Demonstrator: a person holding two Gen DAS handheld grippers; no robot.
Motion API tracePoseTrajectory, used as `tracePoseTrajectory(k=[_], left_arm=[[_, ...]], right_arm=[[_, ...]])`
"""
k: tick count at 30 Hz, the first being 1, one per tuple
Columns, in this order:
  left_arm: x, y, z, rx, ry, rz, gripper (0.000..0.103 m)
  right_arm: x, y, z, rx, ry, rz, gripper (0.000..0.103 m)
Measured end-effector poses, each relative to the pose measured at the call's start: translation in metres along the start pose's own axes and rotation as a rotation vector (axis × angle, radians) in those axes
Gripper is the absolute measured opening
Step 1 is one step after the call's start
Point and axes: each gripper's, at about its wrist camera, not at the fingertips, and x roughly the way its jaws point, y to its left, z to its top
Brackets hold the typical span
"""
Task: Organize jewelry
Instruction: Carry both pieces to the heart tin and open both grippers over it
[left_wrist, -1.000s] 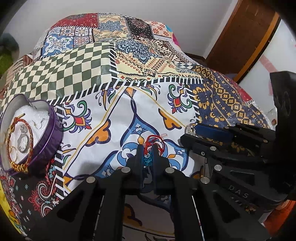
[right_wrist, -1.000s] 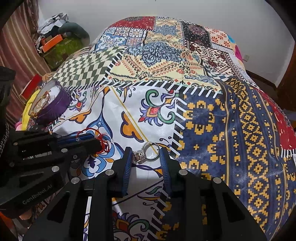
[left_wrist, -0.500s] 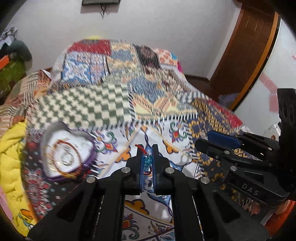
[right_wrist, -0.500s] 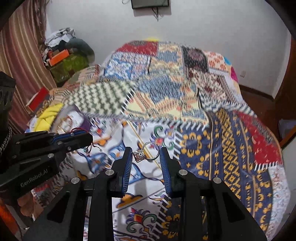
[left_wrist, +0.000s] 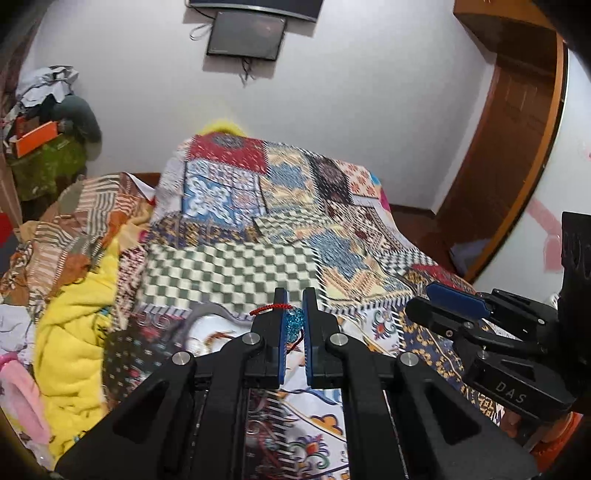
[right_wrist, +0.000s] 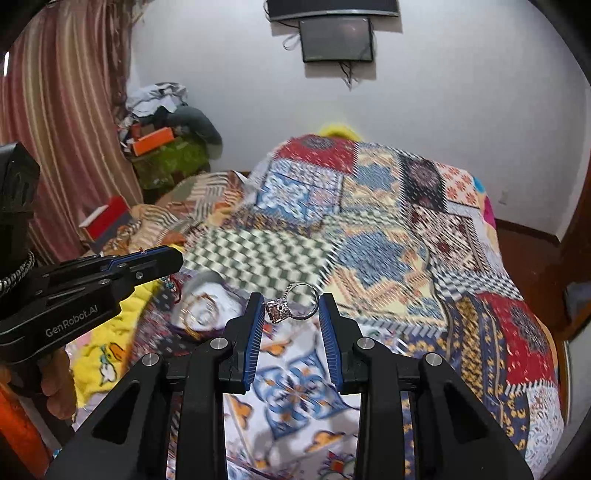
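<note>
A bed (right_wrist: 480, 295) covered by a patchwork quilt (left_wrist: 240, 269) fills both views, with a yellow blanket (left_wrist: 74, 332) bunched along its left edge and a striped curtain (right_wrist: 55, 129) beyond. A dark screen (right_wrist: 336, 38) hangs on the white wall behind. On the quilt lies a blurred jewelry box (right_wrist: 201, 306) with a white lining, below and ahead of the left gripper (left_wrist: 293, 317). That gripper is clenched on a red cord bracelet (left_wrist: 271, 308), its blue bead (left_wrist: 293, 323) pinched between the pads, lifted clear of the bed. The right gripper (right_wrist: 291, 310), just beside the left, grasps a silver ring (right_wrist: 295, 306) across its band and stone, held above the quilt.
</note>
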Motion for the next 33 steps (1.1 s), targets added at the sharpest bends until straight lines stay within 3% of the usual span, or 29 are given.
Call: tracePoseTrajectory(k=[7, 17, 33], left_arm=[[0.003, 0.029, 0.0, -0.025, 0.031, 0.026, 0.006], [0.046, 0.066, -0.012, -0.082, 0.16, 0.012, 0.006], [0.074, 0.071, -0.007, -0.059, 0.234, 0.02, 0.008]], right_arm=[[0.026, 0.03, 0.007, -0.038, 0.012, 0.068, 0.028], [0.078, 0.049, -0.001, -0.101, 0.113, 0.111, 0.028], [0.113, 0.065, -0.014, -0.185, 0.193, 0.122, 0.028]])
